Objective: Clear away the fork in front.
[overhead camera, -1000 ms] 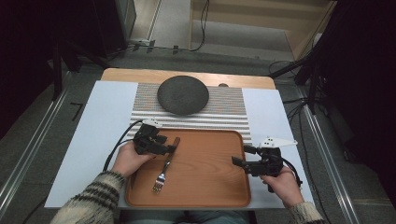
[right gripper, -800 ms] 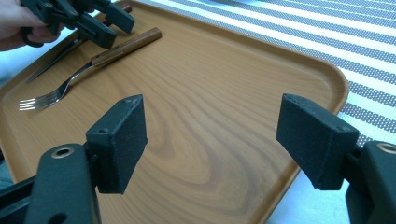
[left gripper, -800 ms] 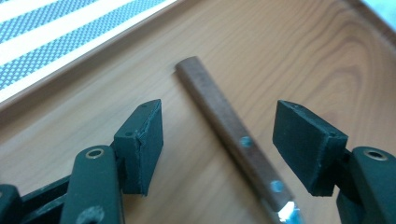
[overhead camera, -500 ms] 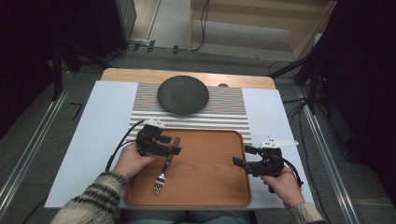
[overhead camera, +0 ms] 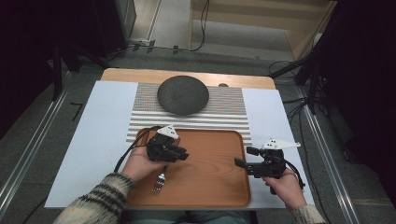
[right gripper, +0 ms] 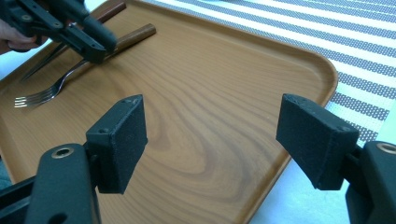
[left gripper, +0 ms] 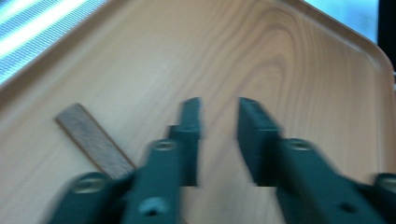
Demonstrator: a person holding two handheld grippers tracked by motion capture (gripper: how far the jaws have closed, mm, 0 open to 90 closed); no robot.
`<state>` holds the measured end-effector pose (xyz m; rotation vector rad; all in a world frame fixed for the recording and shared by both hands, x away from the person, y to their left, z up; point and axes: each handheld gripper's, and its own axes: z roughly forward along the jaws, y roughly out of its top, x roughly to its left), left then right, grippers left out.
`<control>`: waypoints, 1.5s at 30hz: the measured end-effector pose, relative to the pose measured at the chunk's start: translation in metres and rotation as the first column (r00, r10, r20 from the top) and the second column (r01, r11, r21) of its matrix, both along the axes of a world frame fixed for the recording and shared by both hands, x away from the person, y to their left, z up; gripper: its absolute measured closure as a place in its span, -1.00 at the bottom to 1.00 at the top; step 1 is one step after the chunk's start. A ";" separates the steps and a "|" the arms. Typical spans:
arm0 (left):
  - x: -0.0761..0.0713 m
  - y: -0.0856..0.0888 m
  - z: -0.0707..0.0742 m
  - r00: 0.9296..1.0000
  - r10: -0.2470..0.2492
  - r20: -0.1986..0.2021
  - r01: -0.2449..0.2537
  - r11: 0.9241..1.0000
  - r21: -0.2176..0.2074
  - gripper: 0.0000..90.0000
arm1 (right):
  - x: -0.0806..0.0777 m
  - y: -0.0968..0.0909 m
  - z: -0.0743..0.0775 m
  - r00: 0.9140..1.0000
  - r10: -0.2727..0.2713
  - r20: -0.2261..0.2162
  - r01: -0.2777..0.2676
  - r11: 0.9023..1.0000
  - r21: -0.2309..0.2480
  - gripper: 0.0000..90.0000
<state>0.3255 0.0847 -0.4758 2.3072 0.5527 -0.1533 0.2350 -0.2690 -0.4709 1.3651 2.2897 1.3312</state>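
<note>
Moved off the fork (overhead camera: 159,179) handle with jaws just closing on nothing, left hand-held gripper (overhead camera: 180,154); right hand-held gripper (overhead camera: 243,157) wide open, empty; re-grip fork handle squarely on tray (overhead camera: 219,193).

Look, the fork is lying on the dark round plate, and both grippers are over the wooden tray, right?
Not quite. The fork lies on the wooden tray, not on the dark round plate, as the high view shows. Both grippers are over the tray.

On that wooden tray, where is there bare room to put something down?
The tray is bare from its middle to the right rim, by the right gripper. The left end is crowded: fork and left gripper.
</note>
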 end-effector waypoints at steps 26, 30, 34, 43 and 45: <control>0.024 0.037 -0.013 0.991 0.121 -0.053 -0.114 0.985 0.127 0.95 | 0.005 0.005 -0.001 1.000 0.013 -0.009 -0.014 1.000 -0.017 -0.50; 0.024 0.045 -0.012 0.988 0.141 -0.059 -0.133 0.983 0.129 0.95 | 0.008 0.007 -0.001 1.000 0.023 -0.007 -0.023 1.000 -0.021 -0.49; 0.023 0.054 -0.012 0.985 0.160 -0.063 -0.151 0.981 0.124 0.95 | 0.010 0.009 -0.001 1.000 0.029 -0.008 -0.029 0.999 -0.022 -0.49; 0.022 0.074 -0.012 0.978 0.194 -0.076 -0.184 0.975 0.121 0.95 | 0.013 0.012 0.000 0.999 0.040 -0.007 -0.040 0.999 -0.021 -0.49; 0.022 0.077 -0.012 0.976 0.202 -0.080 -0.193 0.975 0.113 0.92 | 0.013 0.012 0.000 0.999 0.040 -0.007 -0.040 0.999 -0.023 -0.49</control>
